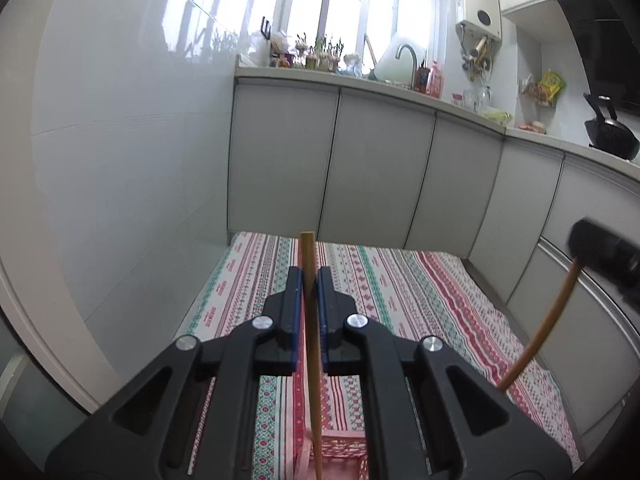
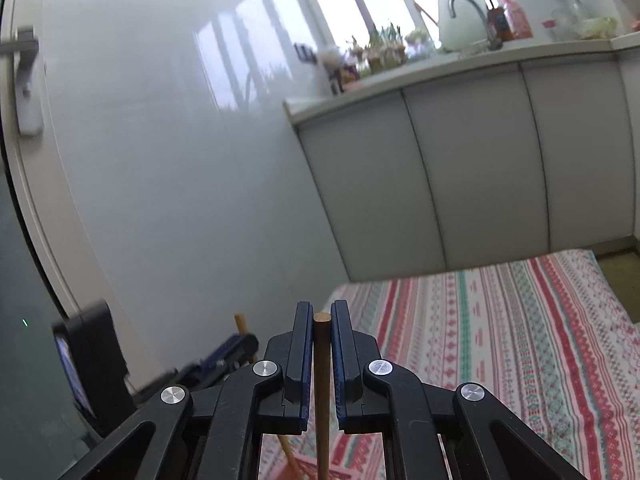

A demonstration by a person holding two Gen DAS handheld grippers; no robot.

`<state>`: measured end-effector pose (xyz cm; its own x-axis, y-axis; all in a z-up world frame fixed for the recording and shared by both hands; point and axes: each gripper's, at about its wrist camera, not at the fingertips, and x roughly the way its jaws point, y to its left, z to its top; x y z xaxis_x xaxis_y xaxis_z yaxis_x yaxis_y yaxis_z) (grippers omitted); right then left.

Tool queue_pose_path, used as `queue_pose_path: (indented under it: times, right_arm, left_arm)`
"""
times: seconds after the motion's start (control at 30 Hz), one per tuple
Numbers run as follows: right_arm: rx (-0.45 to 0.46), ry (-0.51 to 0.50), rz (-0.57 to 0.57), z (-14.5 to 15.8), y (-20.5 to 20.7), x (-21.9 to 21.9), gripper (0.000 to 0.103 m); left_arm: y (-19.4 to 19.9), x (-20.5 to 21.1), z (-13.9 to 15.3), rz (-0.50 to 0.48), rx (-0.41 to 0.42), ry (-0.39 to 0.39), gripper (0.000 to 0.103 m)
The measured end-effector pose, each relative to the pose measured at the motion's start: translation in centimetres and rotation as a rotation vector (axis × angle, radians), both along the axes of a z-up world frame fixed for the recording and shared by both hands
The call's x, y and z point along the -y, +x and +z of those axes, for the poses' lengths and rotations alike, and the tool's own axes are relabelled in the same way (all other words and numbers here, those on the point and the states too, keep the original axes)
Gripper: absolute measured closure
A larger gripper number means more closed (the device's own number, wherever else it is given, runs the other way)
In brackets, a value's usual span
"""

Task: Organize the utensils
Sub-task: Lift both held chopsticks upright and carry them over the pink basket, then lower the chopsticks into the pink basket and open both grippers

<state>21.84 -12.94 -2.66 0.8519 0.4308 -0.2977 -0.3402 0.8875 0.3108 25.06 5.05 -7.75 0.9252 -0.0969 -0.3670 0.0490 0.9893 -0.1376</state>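
My left gripper (image 1: 308, 276) is shut on a light wooden chopstick (image 1: 312, 340) that stands upright between the pads, its lower end over a pink slotted basket (image 1: 344, 446). My right gripper (image 2: 321, 312) is shut on a darker wooden chopstick (image 2: 321, 396), also upright. In the left wrist view the right gripper (image 1: 608, 254) shows blurred at the right edge with its chopstick (image 1: 540, 334) slanting down toward the basket. In the right wrist view the left gripper (image 2: 224, 360) shows low at the left with its chopstick top (image 2: 241, 322).
A striped patterned tablecloth (image 1: 420, 292) covers the table below both grippers. Grey cabinets (image 1: 380, 168) with a countertop, sink tap (image 1: 406, 56) and plants stand behind. A glossy white wall (image 1: 132, 140) runs along the left. A black wok (image 1: 610, 136) sits at the right.
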Motion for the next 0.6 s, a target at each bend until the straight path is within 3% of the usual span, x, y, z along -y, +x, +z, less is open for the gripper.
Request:
queue_pose_path:
  times: [0.13,0.37,0.47,0.53,0.6]
  right_arm:
    - [-0.053,-0.084,-0.003,-2.3,1.1,-1.7,0.095]
    - [-0.093,-0.085,-0.015,-3.2,2.0,-1.4,0.094]
    - [-0.113,-0.063,-0.013,-2.8,2.0,-0.6,0.087]
    - [-0.116,-0.061,-0.018,-2.2,1.6,-0.1,0.08]
    - [-0.117,-0.057,-0.019,-1.6,1.2,0.4,0.073]
  left_arm:
    - [0.3,0.4,-0.2,-0.02,-0.039,-0.002,0.095]
    - [0.2,0.3,0.4,-0.04,-0.075,-0.026,0.094]
    - [0.1,0.3,0.9,-0.052,-0.096,-0.034,0.078]
    - [-0.4,0.5,1.4,-0.061,-0.113,-0.027,0.057]
    - [-1.1,0.7,1.6,-0.07,-0.128,-0.012,0.05]
